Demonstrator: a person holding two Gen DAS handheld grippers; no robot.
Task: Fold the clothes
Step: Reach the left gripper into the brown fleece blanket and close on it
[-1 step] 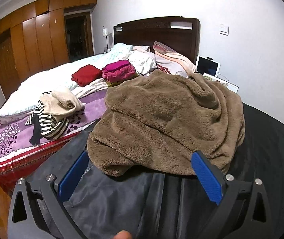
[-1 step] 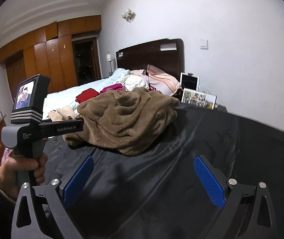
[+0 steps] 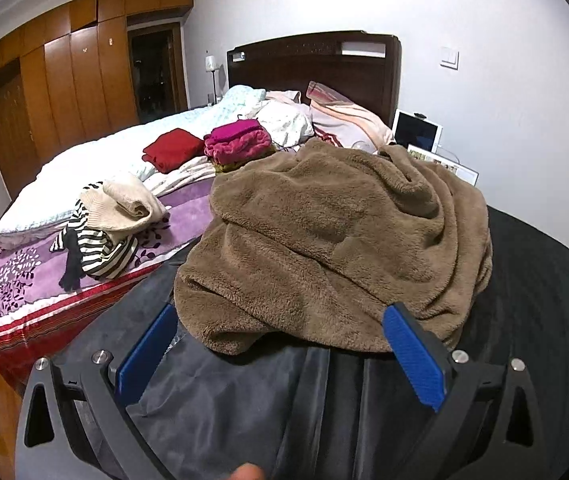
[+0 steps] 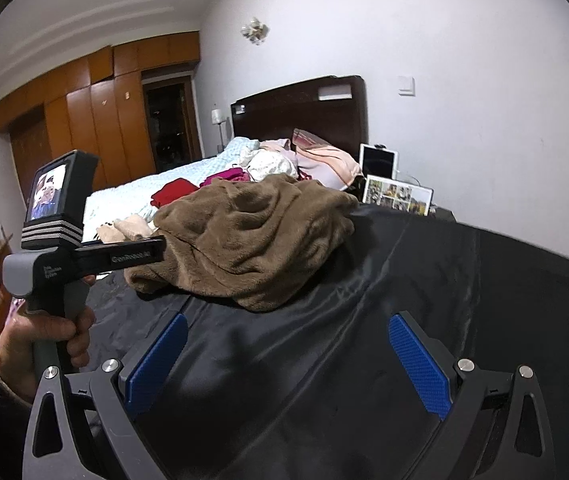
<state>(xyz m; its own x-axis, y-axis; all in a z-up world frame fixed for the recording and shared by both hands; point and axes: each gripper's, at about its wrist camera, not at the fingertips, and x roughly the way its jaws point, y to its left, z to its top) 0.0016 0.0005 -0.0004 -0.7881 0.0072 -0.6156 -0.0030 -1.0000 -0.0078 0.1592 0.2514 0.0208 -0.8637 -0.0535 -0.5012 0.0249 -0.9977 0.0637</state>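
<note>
Left gripper (image 3: pixel 280 344) jaws spread wide, empty; near hem of crumpled brown fleece garment (image 3: pixel 336 248) lies between the tips at 12 o'clock, on black satin sheet (image 4: pixel 364 340); right gripper (image 4: pixel 288 360) released, garment at 11 o'clock, well apart.

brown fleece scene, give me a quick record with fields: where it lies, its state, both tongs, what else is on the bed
fleece: brown fleece, crumpled heap, unfolded
lies on: black sheet
left tongs: open, at the fleece's near edge, nothing gripped
right tongs: open over bare sheet, short of the fleece
bed behind: red stack, pink stack, striped and cream pile
hand: holds the left handle
</note>
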